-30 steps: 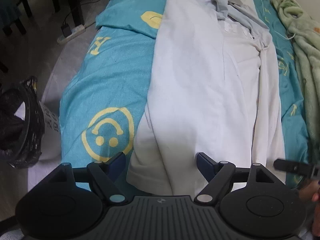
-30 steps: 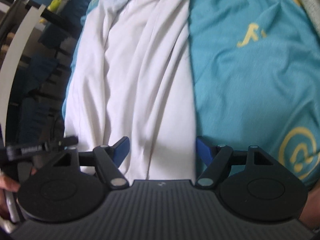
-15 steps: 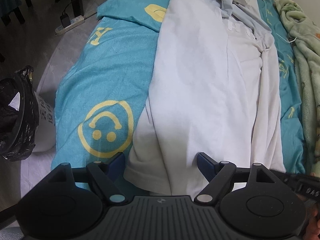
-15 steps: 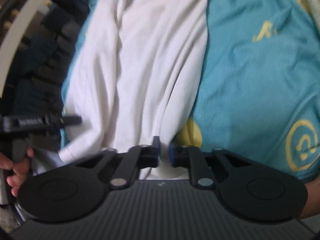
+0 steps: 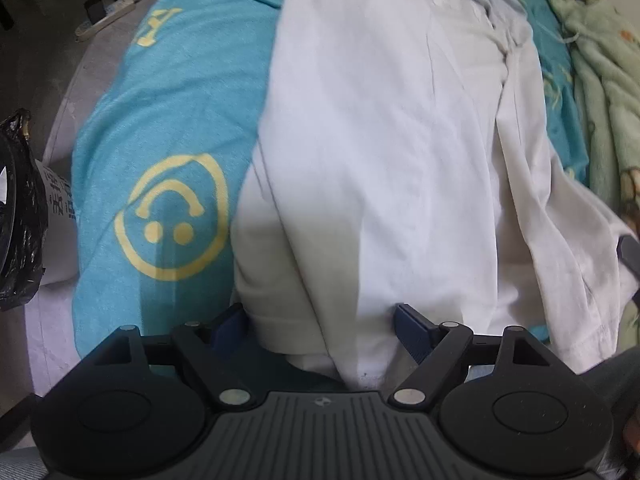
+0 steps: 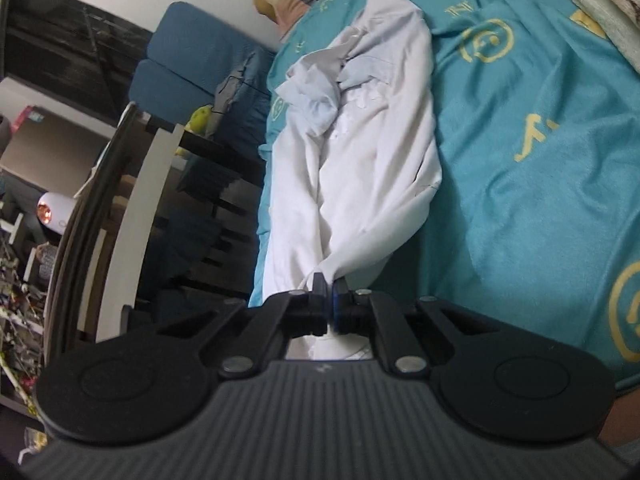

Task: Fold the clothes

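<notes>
Right wrist view: right tongs (image 6: pixel 329 285) pinch the white shirt's (image 6: pixel 376 184) hem; left tongs (image 5: pixel 320 320) gape wide around its other corner, ungripped. Folding barely begun.

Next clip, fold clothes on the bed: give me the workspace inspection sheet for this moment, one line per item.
Surface: teal bedspread with yellow smiley prints.
Job's things: white shirt laid lengthwise on the bed, creased, one near corner lifted.
Clutter: green blanket bunched along the far side of the bed.
Grippers: left gripper open, fingers astride the shirt's near hem; right gripper shut on a pinched corner of the shirt.
Cables: power strip with a plug on the floor.
Surroundings: black bin bag on the floor beside the bed; blue sofa beyond the bed.
</notes>
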Action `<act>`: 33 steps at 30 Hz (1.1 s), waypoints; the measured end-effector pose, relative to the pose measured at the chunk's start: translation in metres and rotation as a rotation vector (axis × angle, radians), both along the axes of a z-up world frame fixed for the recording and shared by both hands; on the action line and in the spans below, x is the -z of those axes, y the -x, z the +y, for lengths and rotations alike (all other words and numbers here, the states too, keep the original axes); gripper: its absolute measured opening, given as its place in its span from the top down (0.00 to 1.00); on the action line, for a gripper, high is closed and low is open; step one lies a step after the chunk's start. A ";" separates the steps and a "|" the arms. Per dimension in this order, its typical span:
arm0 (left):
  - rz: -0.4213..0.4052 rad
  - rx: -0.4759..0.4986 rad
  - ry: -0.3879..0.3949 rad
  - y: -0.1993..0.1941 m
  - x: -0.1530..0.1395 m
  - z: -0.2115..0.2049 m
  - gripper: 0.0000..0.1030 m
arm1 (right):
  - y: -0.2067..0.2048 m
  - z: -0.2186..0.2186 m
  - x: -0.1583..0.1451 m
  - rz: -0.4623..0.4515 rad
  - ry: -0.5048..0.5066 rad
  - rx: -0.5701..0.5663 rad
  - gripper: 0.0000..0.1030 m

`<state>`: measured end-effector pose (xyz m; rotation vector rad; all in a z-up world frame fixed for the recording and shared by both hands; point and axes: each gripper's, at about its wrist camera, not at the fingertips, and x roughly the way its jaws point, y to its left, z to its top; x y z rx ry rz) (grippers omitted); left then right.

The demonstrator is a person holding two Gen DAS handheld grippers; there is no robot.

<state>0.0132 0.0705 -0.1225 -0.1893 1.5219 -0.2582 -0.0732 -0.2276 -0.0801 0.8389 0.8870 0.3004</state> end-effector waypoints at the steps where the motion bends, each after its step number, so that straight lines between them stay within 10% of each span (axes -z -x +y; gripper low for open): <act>1: 0.005 0.016 -0.006 0.001 0.000 -0.003 0.27 | 0.000 0.000 0.001 -0.002 -0.002 -0.001 0.94; 3: 0.017 0.047 -0.010 0.004 -0.001 -0.009 0.41 | -0.002 -0.003 0.004 -0.001 -0.014 0.002 0.94; 6: 0.028 0.081 -0.038 0.011 -0.004 -0.014 0.92 | -0.003 -0.006 0.007 -0.003 -0.034 0.005 0.94; 21: -0.270 -0.134 0.360 0.049 -0.124 0.033 0.98 | 0.030 -0.022 -0.058 -0.112 0.042 0.070 0.95; 33: -0.386 -0.077 0.531 0.163 -0.189 0.047 0.98 | 0.129 -0.043 -0.102 -0.169 0.149 0.032 0.95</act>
